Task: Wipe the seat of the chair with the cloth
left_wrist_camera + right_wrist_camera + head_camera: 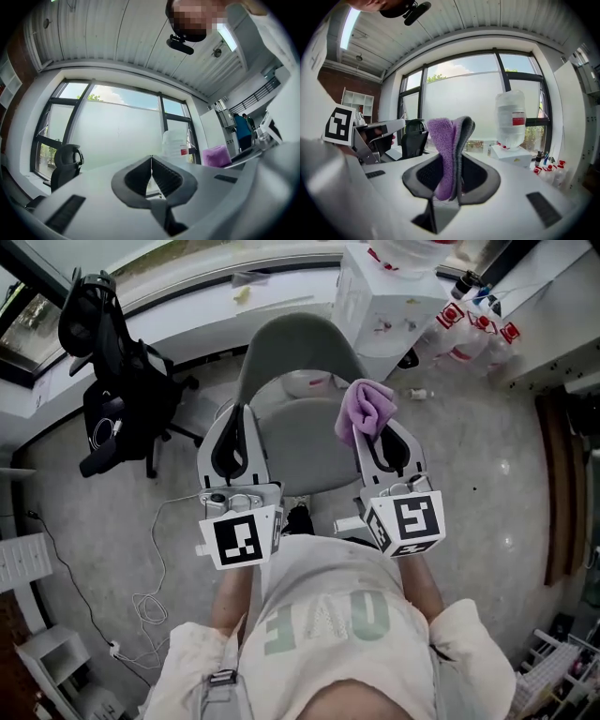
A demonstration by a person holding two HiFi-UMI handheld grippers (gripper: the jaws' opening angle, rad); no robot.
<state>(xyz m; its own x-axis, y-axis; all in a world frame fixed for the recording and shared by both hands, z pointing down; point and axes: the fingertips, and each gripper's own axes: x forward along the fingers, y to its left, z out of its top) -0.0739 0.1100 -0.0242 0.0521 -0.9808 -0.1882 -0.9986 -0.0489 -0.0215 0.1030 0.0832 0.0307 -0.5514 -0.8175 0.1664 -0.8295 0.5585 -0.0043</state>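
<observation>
Over the chair seat (pixel 302 451), side by side, right gripper (pixel 379 430) pinches the purple cloth (pixel 367 406); left gripper (pixel 234 414) shows fingers pressed together.

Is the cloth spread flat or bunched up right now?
Bunched: the purple cloth is folded and pinched in the right gripper, clear of the chair seat.

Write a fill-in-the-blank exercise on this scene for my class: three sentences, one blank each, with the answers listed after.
1. The cloth clamped in the right gripper is ____ in colour.
2. The left gripper has its jaws ____, with nothing between them.
3. The chair below the two grippers is ____, while the office chair near the window is black.

Missing words: purple; shut; grey
</observation>
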